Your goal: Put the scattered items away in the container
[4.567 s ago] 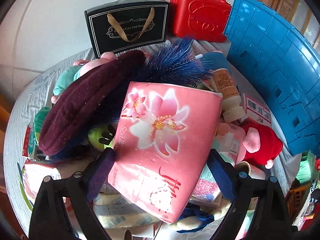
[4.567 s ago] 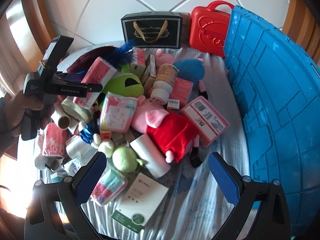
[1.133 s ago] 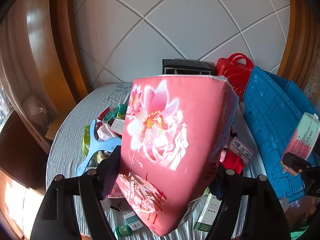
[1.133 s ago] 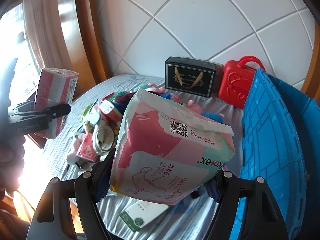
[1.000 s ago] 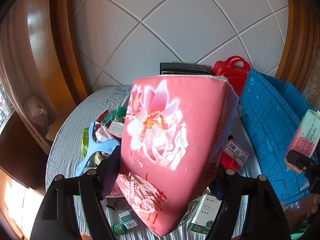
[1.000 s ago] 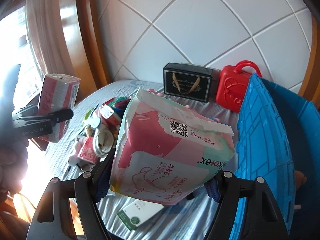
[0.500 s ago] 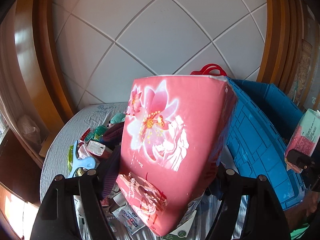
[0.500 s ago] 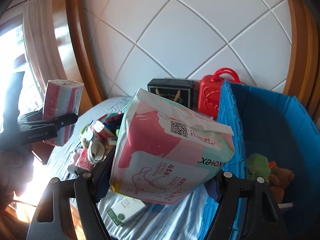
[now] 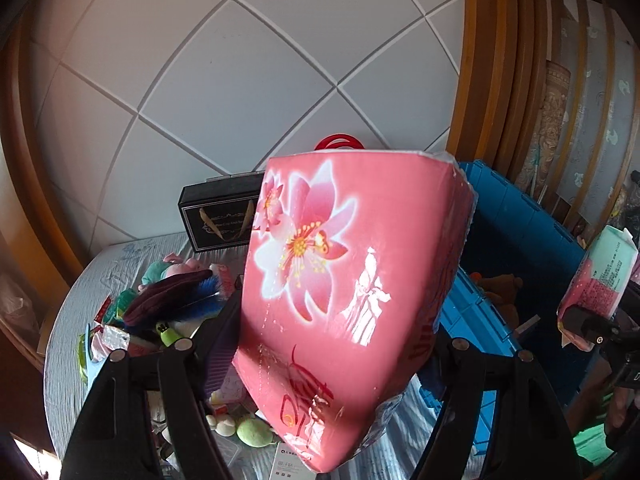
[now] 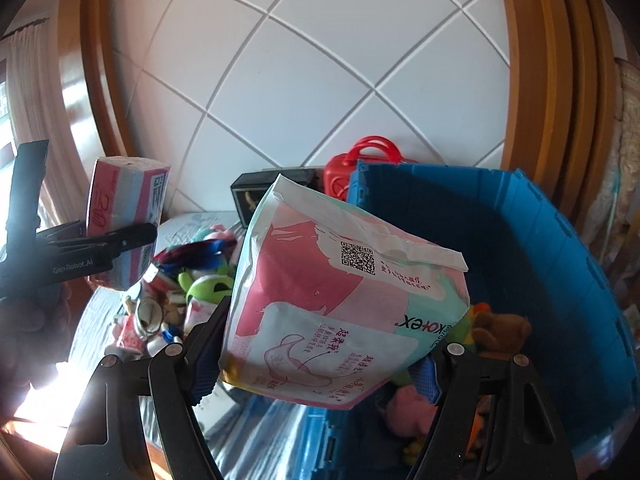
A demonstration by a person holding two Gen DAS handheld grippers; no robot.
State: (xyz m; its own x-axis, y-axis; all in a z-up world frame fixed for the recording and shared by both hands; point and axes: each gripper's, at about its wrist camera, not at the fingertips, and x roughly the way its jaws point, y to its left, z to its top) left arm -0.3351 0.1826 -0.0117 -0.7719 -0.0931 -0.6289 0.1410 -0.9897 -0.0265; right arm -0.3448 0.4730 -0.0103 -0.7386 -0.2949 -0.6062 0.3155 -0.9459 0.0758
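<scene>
Left wrist view: the left hand-held gripper (image 9: 336, 344) is clamped on a pink tissue pack (image 9: 348, 280) with a lily print, both pads squeezing its sides, the pack held up off the desk (image 9: 120, 252). Behind it to the right sits the blue container (image 9: 516, 216), a brown plush toy (image 9: 500, 288) inside. Off left, a jumble of scattered items (image 9: 172, 300) lies on the grey cloth, with a black gift box (image 9: 218, 216) against the tiled wall.

Right wrist view: the right hand-held gripper (image 10: 324, 360) is clamped on a pink-and-mint pad packet (image 10: 340, 304), lifted at the container's (image 10: 560, 264) near wall, partly over its open inside. Plush toys (image 10: 500, 328) rest on the container floor. A red case (image 10: 360, 164) stands behind. Far left, the other gripper holds its tissue pack (image 10: 128, 216) aloft.
</scene>
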